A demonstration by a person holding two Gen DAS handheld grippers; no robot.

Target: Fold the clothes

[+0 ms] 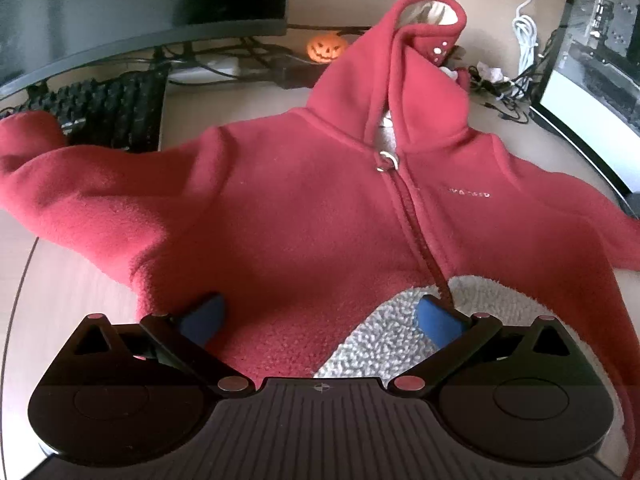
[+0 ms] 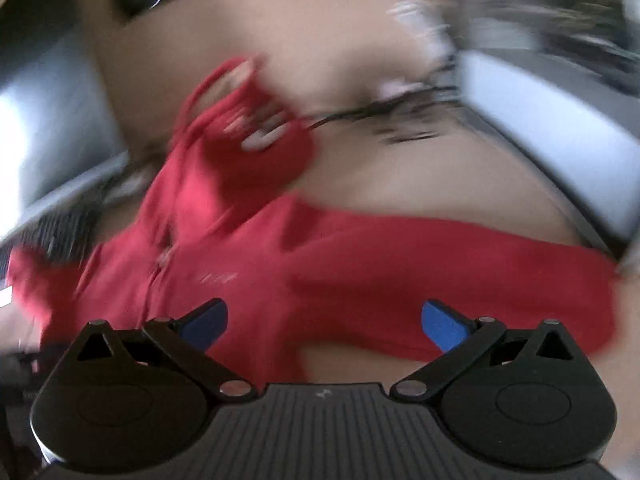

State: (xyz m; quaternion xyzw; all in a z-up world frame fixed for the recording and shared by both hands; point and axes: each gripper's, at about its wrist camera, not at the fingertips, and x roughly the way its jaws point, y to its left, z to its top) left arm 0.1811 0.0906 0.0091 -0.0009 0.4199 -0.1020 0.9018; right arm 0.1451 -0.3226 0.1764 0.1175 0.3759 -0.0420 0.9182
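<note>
A red fleece hooded jacket (image 1: 304, 200) lies face up on the desk, sleeves spread, hood pointing away, zip closed to the collar. Its lower right hem is turned back and shows the grey-white fleece lining (image 1: 384, 336). My left gripper (image 1: 322, 320) is open just above the bottom hem, its blue pads (image 1: 438, 326) on either side of the fabric without holding it. In the blurred right wrist view the jacket (image 2: 304, 264) lies below and ahead, its right sleeve (image 2: 500, 280) stretched rightward. My right gripper (image 2: 324, 324) is open and empty above the jacket's lower right side.
A black keyboard (image 1: 108, 112) lies under the left sleeve end. A monitor (image 1: 132, 8) stands at the back left, another screen (image 1: 592, 80) at the right. An orange pumpkin figure (image 1: 326, 49), cables and a white cord (image 1: 526, 32) lie behind the hood. Light desk surface (image 2: 420, 168) beyond.
</note>
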